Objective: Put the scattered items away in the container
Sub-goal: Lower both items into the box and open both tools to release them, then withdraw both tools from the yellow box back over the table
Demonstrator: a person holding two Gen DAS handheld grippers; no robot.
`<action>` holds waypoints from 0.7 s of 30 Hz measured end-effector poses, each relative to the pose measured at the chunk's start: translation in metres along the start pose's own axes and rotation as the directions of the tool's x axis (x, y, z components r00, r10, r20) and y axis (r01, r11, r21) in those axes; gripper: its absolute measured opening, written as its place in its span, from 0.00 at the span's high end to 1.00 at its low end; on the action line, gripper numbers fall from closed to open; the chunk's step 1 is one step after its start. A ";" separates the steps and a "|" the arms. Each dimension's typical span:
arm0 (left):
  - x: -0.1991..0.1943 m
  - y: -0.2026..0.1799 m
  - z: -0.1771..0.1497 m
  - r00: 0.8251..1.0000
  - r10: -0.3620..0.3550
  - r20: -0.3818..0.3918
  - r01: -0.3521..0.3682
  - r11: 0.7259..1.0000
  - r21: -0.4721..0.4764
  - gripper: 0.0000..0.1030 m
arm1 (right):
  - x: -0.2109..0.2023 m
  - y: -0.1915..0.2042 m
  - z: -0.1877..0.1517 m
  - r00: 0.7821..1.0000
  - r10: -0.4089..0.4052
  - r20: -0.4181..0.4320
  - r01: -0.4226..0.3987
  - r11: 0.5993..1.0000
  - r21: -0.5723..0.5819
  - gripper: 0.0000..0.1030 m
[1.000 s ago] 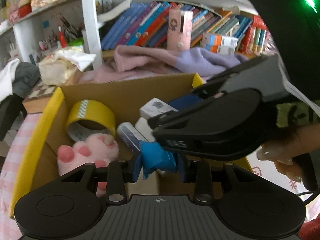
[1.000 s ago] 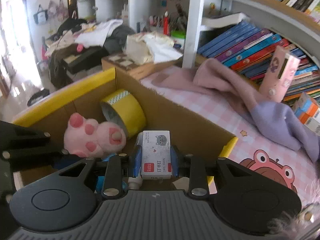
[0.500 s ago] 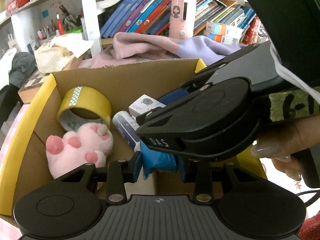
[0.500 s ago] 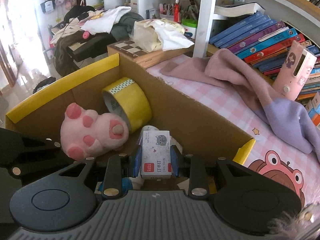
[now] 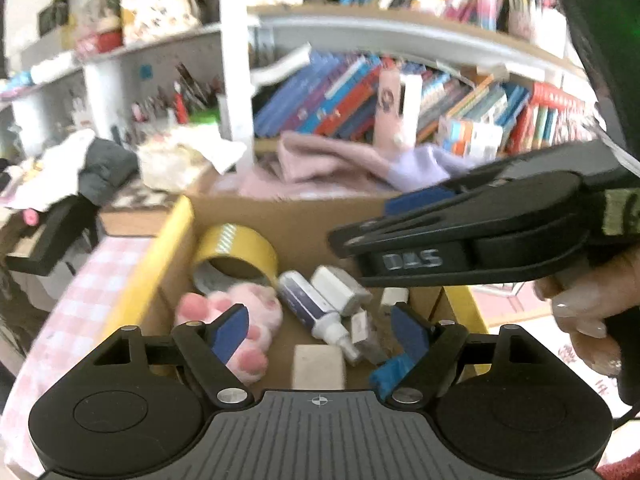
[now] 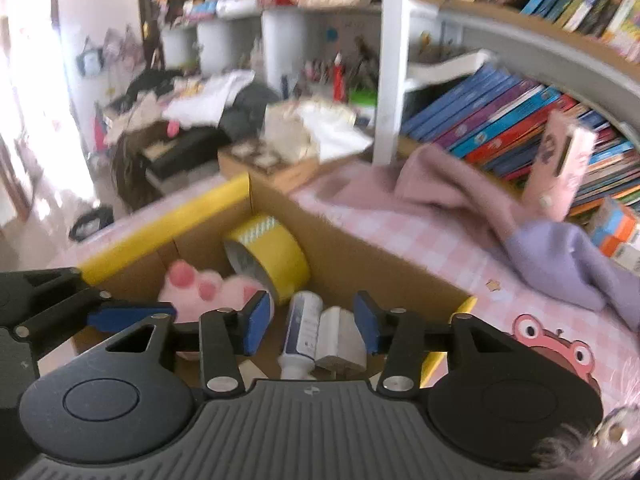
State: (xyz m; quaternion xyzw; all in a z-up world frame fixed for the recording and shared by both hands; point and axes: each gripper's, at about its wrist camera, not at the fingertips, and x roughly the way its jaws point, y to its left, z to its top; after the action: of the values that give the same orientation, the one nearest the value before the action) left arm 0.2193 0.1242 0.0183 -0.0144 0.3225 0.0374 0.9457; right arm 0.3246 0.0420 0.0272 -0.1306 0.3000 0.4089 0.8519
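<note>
Left wrist view: the left gripper (image 5: 320,330) is opening, empty; its blue packet has gone, seemingly dropped into the yellow-rimmed cardboard box (image 5: 280,220).

Right wrist view: the right gripper (image 6: 314,328) is opening, having released the small white box (image 6: 340,336), now at six o'clock beside the white tube (image 6: 302,330).

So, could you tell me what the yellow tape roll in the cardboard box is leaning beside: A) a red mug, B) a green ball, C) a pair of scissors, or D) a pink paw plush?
D: the yellow tape roll sits in the cardboard box right next to the pink paw plush.
</note>
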 end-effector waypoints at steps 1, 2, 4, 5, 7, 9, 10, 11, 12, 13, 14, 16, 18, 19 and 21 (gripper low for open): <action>-0.009 0.002 -0.001 1.000 0.004 0.020 -0.004 1.000 -0.009 0.20 | -0.009 0.002 0.000 1.000 -0.007 0.018 0.006 1.000 0.008 0.55; -0.017 0.004 -0.001 0.999 0.010 0.037 -0.009 1.000 -0.018 0.19 | -0.018 0.004 0.000 0.999 -0.014 0.037 0.014 1.000 0.013 0.55; -0.034 0.009 -0.004 0.997 0.026 0.070 -0.023 0.999 -0.036 0.18 | -0.035 0.009 -0.001 0.997 -0.034 0.074 0.033 0.999 0.020 0.54; -0.042 0.011 -0.006 0.996 0.035 0.083 -0.031 0.998 -0.046 0.18 | -0.044 0.011 -0.003 0.995 -0.047 0.091 0.044 0.999 0.027 0.54; -0.055 0.014 -0.010 0.994 0.045 0.104 -0.039 0.997 -0.062 0.18 | -0.061 0.015 -0.007 0.990 -0.070 0.119 0.065 0.997 0.044 0.53; -0.070 0.016 -0.015 0.990 0.056 0.127 -0.047 0.996 -0.073 0.18 | -0.078 0.019 -0.014 0.985 -0.096 0.143 0.088 0.994 0.063 0.53; -0.077 0.017 -0.019 0.988 0.063 0.139 -0.053 0.996 -0.077 0.18 | -0.085 0.021 -0.018 0.982 -0.110 0.153 0.100 0.992 0.072 0.53; -0.083 0.017 -0.021 0.987 0.067 0.148 -0.057 0.995 -0.076 0.18 | -0.094 0.024 -0.023 0.978 -0.125 0.164 0.114 0.990 0.078 0.52; -0.089 0.017 -0.024 0.985 0.073 0.158 -0.062 0.995 -0.073 0.18 | -0.101 0.027 -0.028 0.974 -0.142 0.177 0.129 0.988 0.082 0.51; -0.097 0.015 -0.028 0.982 0.081 0.170 -0.071 0.995 -0.066 0.18 | -0.109 0.031 -0.032 0.970 -0.157 0.188 0.143 0.986 0.083 0.50; -0.102 0.014 -0.032 0.980 0.086 0.179 -0.077 0.995 -0.058 0.17 | -0.117 0.034 -0.038 0.965 -0.171 0.198 0.157 0.984 0.085 0.49; -0.115 0.011 -0.041 0.976 0.097 0.194 -0.091 0.995 -0.041 0.16 | -0.131 0.042 -0.051 0.957 -0.197 0.214 0.182 0.979 0.089 0.49; -0.128 0.008 -0.052 0.974 0.104 0.202 -0.099 0.995 -0.031 0.15 | -0.146 0.051 -0.064 0.949 -0.223 0.224 0.207 0.974 0.092 0.49; -0.134 0.007 -0.057 0.973 0.105 0.205 -0.101 0.994 -0.030 0.14 | -0.153 0.055 -0.071 0.945 -0.233 0.228 0.217 0.972 0.094 0.49; -0.147 0.005 -0.069 0.973 0.105 0.205 -0.100 0.994 -0.032 0.13 | -0.167 0.065 -0.086 0.939 -0.253 0.234 0.236 0.967 0.100 0.48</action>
State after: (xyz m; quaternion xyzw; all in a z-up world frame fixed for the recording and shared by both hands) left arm 0.0610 0.1164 0.0534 -0.0038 0.2224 0.0908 0.9707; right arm 0.1583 -0.0605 0.0639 -0.0855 0.1882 0.3020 0.9306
